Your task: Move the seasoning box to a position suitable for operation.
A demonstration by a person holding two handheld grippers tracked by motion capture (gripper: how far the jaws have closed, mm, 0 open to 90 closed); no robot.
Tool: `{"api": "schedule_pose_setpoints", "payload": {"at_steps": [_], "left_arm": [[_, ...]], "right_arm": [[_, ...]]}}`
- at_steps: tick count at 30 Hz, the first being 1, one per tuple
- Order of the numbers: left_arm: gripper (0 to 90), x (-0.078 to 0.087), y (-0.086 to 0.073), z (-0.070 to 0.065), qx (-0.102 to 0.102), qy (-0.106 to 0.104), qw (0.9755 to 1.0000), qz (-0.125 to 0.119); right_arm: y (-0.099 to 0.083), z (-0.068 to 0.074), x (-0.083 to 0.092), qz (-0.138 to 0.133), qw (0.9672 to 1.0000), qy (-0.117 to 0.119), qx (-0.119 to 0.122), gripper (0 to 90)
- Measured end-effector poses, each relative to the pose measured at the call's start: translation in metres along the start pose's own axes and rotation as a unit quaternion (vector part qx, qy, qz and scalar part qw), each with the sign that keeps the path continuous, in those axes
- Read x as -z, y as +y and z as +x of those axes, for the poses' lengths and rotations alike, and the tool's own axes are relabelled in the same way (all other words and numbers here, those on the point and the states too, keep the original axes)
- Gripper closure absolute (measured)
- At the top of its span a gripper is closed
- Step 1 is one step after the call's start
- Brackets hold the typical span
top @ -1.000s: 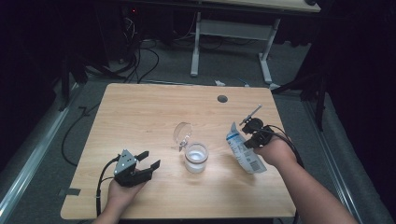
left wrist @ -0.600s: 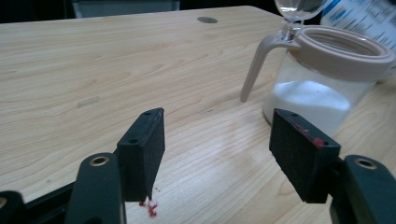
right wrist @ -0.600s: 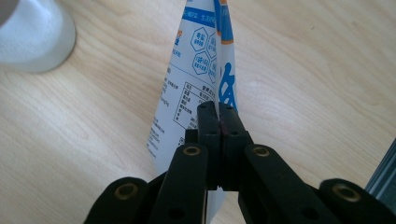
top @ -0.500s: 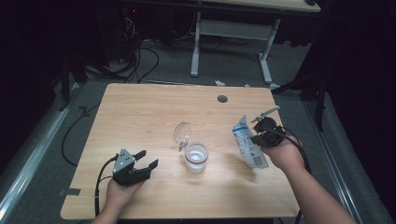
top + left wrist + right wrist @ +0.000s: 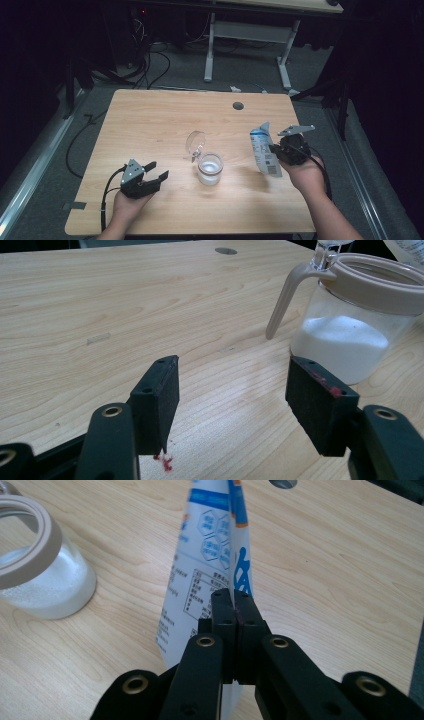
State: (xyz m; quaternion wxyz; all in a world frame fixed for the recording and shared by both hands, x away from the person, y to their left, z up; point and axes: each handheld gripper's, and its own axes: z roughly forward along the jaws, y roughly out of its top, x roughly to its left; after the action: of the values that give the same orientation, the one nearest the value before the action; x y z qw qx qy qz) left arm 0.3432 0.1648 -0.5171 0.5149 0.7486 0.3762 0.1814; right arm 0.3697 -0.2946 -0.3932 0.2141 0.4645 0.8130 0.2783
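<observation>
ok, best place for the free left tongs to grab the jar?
Probably the jar body below its beige rim, coming level from the left tongs' side: the walls there are straight, and the open lid and hinge stand at the far side.

The left tool (image 5: 232, 400) gapes over the table (image 5: 125, 305), jar (image 5: 350, 330) just beyond.

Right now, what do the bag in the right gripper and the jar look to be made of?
Bag: thin glossy plastic film, probably; printed white and blue, pinched flat between the jaws.
Jar: clear glass or hard plastic, open to doubt; white granules show through. Its beige collar looks like matte plastic.
</observation>
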Motion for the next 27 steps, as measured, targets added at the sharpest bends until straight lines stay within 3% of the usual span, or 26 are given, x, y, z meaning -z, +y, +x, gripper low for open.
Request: {"api": "schedule_pose_setpoints", "payload": {"at_steps": [11, 20, 27], "left_arm": [[38.3, -0.002, -0.001, 0.0, -0.005, -0.002, 1.0, 0.008], [34.5, -0.004, -0.002, -0.005, -0.03, 0.005, 0.9995, 0.012], [34.6, -0.005, -0.002, -0.006, -0.027, 0.002, 0.9995, 0.015]], "right_arm": [[-0.023, 0.003, -0.004, -0.06, 0.998, -0.001, -0.02, 90.0], [-0.039, 0.002, -0.007, -0.12, 0.9918, -0.003, -0.045, 90.0], [-0.049, 0.003, -0.013, -0.159, 0.9856, -0.002, -0.056, 90.0]]}}
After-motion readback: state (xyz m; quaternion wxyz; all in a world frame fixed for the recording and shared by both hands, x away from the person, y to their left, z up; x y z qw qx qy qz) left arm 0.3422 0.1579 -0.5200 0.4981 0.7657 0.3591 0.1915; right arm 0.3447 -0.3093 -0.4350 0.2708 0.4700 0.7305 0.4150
